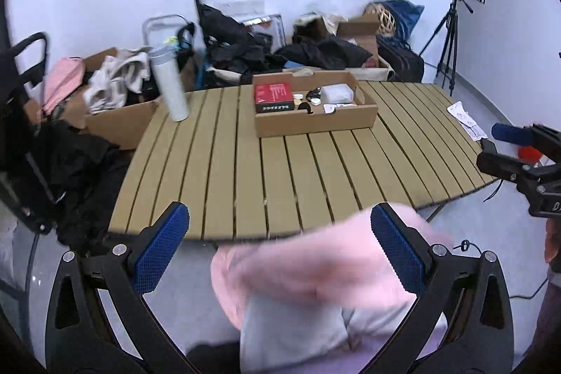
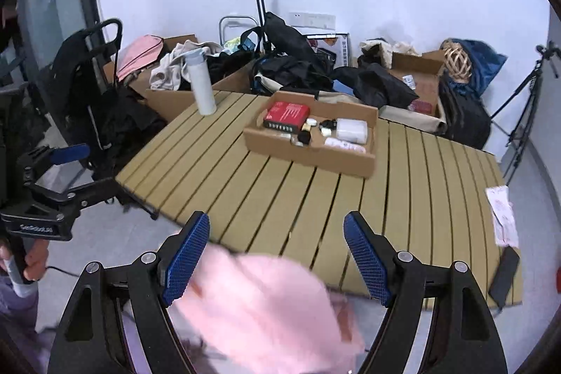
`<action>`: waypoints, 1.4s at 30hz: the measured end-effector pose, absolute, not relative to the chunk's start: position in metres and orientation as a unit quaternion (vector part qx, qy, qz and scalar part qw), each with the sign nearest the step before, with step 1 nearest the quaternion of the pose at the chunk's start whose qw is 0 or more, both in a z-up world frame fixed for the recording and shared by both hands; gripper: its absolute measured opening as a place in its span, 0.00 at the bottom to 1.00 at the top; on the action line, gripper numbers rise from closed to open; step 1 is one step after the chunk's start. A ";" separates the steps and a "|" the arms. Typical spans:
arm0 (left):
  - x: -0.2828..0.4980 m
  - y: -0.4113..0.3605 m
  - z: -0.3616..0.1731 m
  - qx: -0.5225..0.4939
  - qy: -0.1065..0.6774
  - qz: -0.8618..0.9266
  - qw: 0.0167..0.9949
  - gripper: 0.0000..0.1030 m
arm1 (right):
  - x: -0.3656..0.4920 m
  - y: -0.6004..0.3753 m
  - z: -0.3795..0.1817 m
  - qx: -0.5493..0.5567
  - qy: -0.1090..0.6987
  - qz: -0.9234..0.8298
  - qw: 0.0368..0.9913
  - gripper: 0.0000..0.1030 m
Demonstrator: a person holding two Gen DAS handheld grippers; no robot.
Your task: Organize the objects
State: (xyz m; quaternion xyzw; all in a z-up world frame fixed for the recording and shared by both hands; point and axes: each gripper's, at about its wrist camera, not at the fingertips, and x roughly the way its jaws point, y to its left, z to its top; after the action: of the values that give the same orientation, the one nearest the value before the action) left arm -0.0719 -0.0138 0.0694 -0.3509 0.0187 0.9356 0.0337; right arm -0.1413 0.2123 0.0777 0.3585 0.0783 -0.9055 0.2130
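1. While you hold both grippers low at the near edge of the bench (image 1: 315, 170), each has its fingers spread wide with nothing pinched: left gripper (image 1: 280, 247), right gripper (image 2: 277, 255).
2. Right under them there's a blurry pink cloth (image 1: 315, 255), sitting below the bench edge and between the blue finger pads in both views. Can't tell if it touches the pads.
3. In the right wrist view, a dark flat phone-like thing (image 2: 505, 276) lies at the bench's near right corner, with a white printed paper (image 2: 503, 216) just behind it.
4. Mid-bench is your open cardboard box (image 2: 312, 160). Inside: a red-and-black box (image 2: 287, 116) on the left, small bits in the middle, a white pouch (image 2: 351, 129) on the right.
5. A white bottle (image 2: 201, 83) stands upright at the far left corner, well apart from the box.
6. Behind the bench it's a pile of clothes and bags, plus a tripod (image 1: 450, 37) far right.
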 end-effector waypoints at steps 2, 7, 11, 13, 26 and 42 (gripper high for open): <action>-0.036 -0.013 0.067 -0.326 0.018 0.945 0.029 1.00 | -0.103 0.211 0.067 0.343 0.080 -0.912 0.209 0.80; 0.040 -0.007 0.051 -0.269 0.020 0.963 -0.009 1.00 | -0.017 0.213 0.030 0.324 0.014 -0.925 0.199 0.80; 0.041 -0.005 0.036 -0.296 0.030 0.955 -0.015 1.00 | -0.001 0.201 0.018 0.328 0.073 -0.926 0.175 0.80; 0.038 -0.009 0.033 -0.309 0.006 0.951 -0.013 1.00 | 0.000 0.199 0.017 0.328 0.062 -0.924 0.188 0.80; 0.044 -0.008 0.032 -0.301 0.002 0.954 -0.011 1.00 | 0.010 0.197 0.016 0.320 0.046 -0.926 0.196 0.80; 0.049 -0.004 0.031 -0.298 0.013 0.954 -0.011 1.00 | 0.008 0.204 0.017 0.322 0.034 -0.929 0.180 0.80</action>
State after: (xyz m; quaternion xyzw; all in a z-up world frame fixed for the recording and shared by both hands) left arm 0.0489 -0.0039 0.0308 -0.2981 0.0128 0.9544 -0.0106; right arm 0.0083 0.2043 0.0172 0.3218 0.0339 -0.9289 0.1803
